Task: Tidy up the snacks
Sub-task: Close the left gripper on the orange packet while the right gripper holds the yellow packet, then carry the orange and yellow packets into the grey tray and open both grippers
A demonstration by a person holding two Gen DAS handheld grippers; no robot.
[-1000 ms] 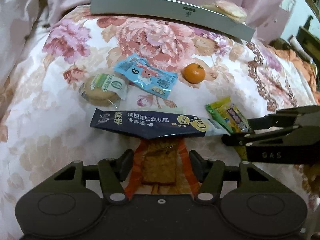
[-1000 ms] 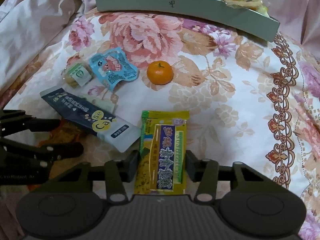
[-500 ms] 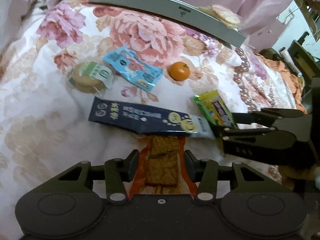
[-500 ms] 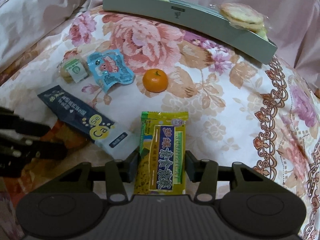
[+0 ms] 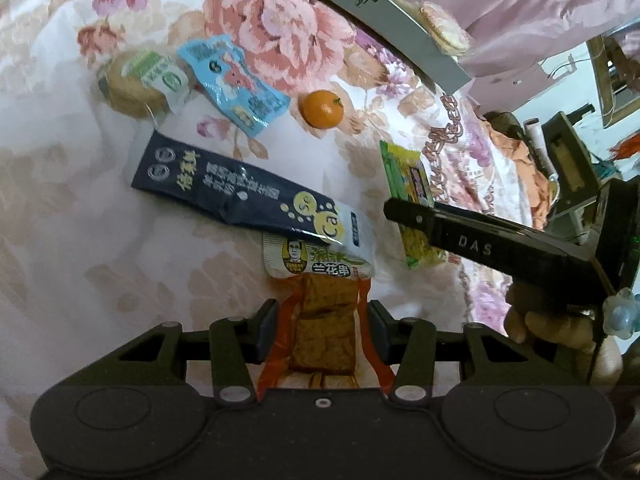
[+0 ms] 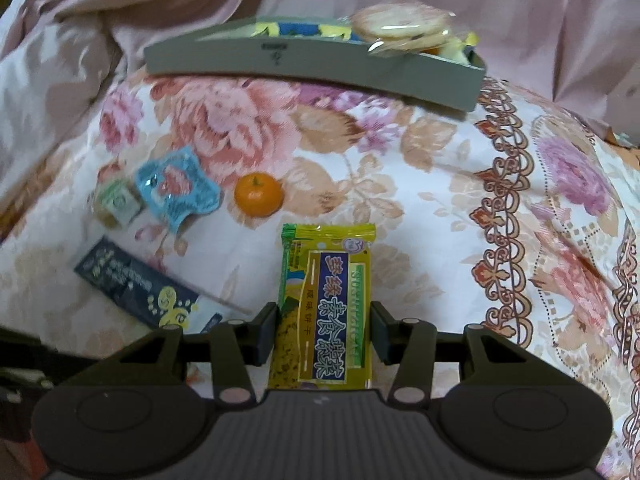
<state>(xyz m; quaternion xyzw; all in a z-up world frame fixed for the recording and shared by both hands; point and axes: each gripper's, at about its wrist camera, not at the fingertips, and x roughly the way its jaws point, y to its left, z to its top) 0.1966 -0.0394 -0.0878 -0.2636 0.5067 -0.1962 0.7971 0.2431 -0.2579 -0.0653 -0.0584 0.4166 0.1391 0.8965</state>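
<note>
My left gripper [image 5: 323, 326] is shut on an orange tofu snack packet [image 5: 322, 332], lifted above the floral bedspread. My right gripper [image 6: 325, 330] is shut on a yellow-green cracker packet [image 6: 329, 300], also raised; it shows in the left wrist view [image 5: 408, 200]. On the bedspread lie a dark blue stick pack [image 5: 248, 200], a light blue packet [image 5: 234, 84], a wrapped round biscuit [image 5: 140, 82] and a small orange [image 5: 322, 109]. A grey tray [image 6: 320, 68] at the back holds wrapped crackers [image 6: 400, 26] and other snacks.
The bedspread [image 6: 440, 184] is soft and uneven, with pink bedding [image 6: 520, 20] piled behind the tray. In the left wrist view, furniture and clutter [image 5: 576, 152] stand past the bed's right edge. The right gripper's body [image 5: 500, 248] crosses the right of that view.
Both grippers have risen with their packets. The tofu packet has come out from under the dark blue stick pack. The right gripper now looks more towards the tray.
</note>
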